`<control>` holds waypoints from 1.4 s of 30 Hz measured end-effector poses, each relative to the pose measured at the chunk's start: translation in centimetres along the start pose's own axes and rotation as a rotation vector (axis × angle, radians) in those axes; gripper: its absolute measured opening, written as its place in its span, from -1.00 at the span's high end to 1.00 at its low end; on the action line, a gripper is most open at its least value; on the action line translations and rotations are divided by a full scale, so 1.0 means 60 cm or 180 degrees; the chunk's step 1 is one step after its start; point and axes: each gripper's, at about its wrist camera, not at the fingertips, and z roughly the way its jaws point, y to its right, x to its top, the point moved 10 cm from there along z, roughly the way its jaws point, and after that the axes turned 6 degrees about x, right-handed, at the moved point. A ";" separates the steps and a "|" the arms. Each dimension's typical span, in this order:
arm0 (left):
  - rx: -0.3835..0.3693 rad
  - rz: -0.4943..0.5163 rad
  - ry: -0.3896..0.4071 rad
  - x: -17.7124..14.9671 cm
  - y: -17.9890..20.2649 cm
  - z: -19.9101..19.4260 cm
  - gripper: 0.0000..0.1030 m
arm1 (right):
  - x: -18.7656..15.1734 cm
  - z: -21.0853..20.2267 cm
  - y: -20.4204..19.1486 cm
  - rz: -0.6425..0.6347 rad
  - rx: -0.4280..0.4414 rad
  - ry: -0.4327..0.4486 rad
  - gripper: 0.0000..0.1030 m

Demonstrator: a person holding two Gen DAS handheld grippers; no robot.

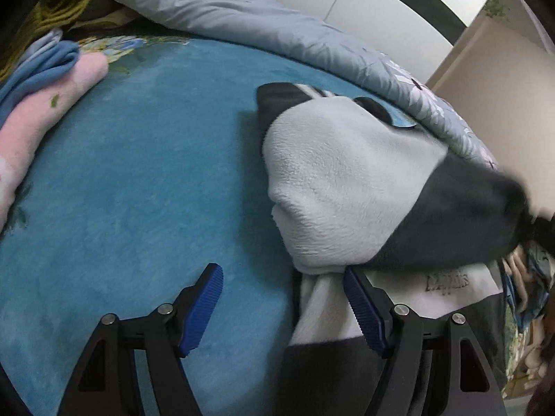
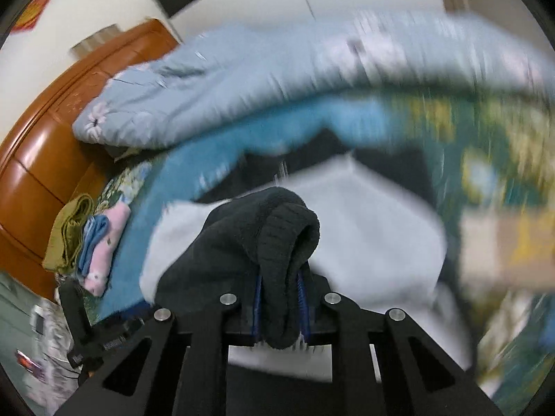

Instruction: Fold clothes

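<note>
While the grey-and-white fleece garment [image 1: 347,187] lies bunched on the teal bed blanket [image 1: 138,190], its dark ribbed cuff [image 2: 288,239] is clamped between the closed fingers of the right tool [image 2: 280,308]. The left tool [image 1: 282,312] stands open, one blue pad [image 1: 364,312] touching the white fabric. Folded pink and blue clothes [image 1: 45,104] lie well apart, beside a pale blue quilt [image 1: 242,10].

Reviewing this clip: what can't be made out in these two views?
- Left wrist view: printed lettering on the white and grey garment is half under a fold, unreadable.
- Right wrist view: motion blur smears the bed's right side.
- Right wrist view: the dark cuff hides the right gripper pads' contact.
</note>
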 end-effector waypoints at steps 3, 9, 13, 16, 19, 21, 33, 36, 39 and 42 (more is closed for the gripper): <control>0.0102 0.0076 0.0018 0.009 0.006 0.013 -0.47 | 0.067 -0.039 -0.029 -0.0475 -0.0257 0.0226 0.66; 0.0025 -0.0174 0.0025 0.022 -0.006 0.016 -0.47 | 0.105 -0.049 0.018 -0.0529 -0.0540 0.0314 0.66; 0.0045 -0.0178 0.0008 0.021 -0.009 0.021 -0.47 | 0.074 -0.012 0.108 -0.0154 -0.0675 0.0152 0.66; 0.0059 -0.0164 0.0033 0.021 -0.008 0.020 -0.48 | 0.044 0.020 0.172 0.0084 -0.0779 -0.0009 0.66; -0.0002 -0.0224 0.0063 0.021 -0.012 0.019 -0.49 | 0.015 0.043 0.217 0.0323 -0.0765 -0.0117 0.66; -0.0040 -0.0266 0.0081 0.021 -0.015 0.020 -0.49 | -0.003 0.058 0.234 0.0402 -0.0755 -0.0185 0.66; -0.0014 -0.0140 0.0016 0.011 -0.013 0.008 -0.49 | -0.011 0.071 0.239 0.0362 -0.0845 -0.0288 0.55; -0.0080 -0.0139 -0.0052 0.005 -0.009 -0.005 -0.48 | -0.011 0.060 0.235 0.0344 -0.0845 -0.0275 0.41; -0.0104 -0.0127 -0.0103 0.000 -0.007 -0.021 -0.48 | -0.015 0.041 0.232 0.0361 -0.0855 -0.0242 0.16; -0.0157 -0.0133 -0.0114 -0.007 -0.007 -0.044 -0.48 | -0.021 0.011 0.228 0.0373 -0.0842 -0.0161 -0.02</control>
